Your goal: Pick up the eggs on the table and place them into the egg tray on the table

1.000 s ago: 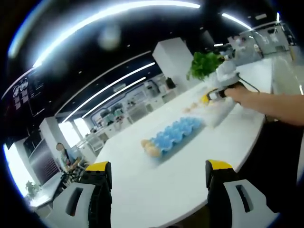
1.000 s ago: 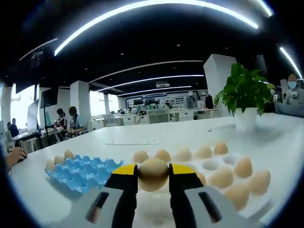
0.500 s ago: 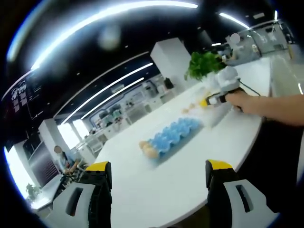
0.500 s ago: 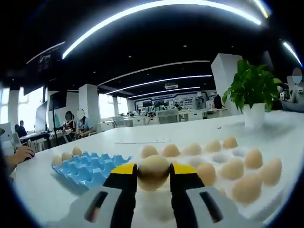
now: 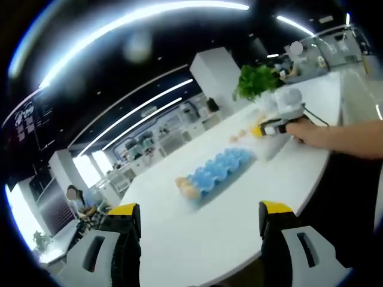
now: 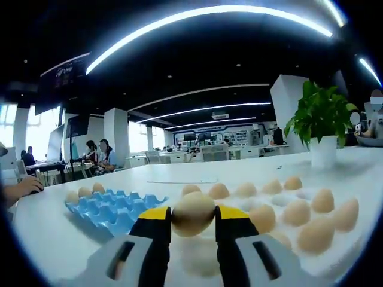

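Observation:
My right gripper [image 6: 192,216] is shut on a tan egg [image 6: 192,213], held a little above a white tray [image 6: 311,254] where several more eggs [image 6: 299,210] lie. To its left the blue egg tray [image 6: 114,208] sits on the white table, with eggs [image 6: 84,192] in its far-left cups. In the left gripper view my left gripper [image 5: 200,216] stands open and holds nothing, well back from the blue egg tray [image 5: 220,168], which has eggs [image 5: 187,186] at its near end. The right gripper [image 5: 270,127] appears there beyond the tray, held by a hand.
A potted green plant [image 6: 323,119] stands at the back right of the white table [image 6: 90,251]. A sheet of paper [image 6: 182,180] lies farther back. People sit at desks [image 6: 99,156] on the far left, and a hand [image 6: 21,186] rests at the left edge.
The right gripper has lifted slightly with the egg and drifted a little away from the white tray. The left gripper has stayed still and open.

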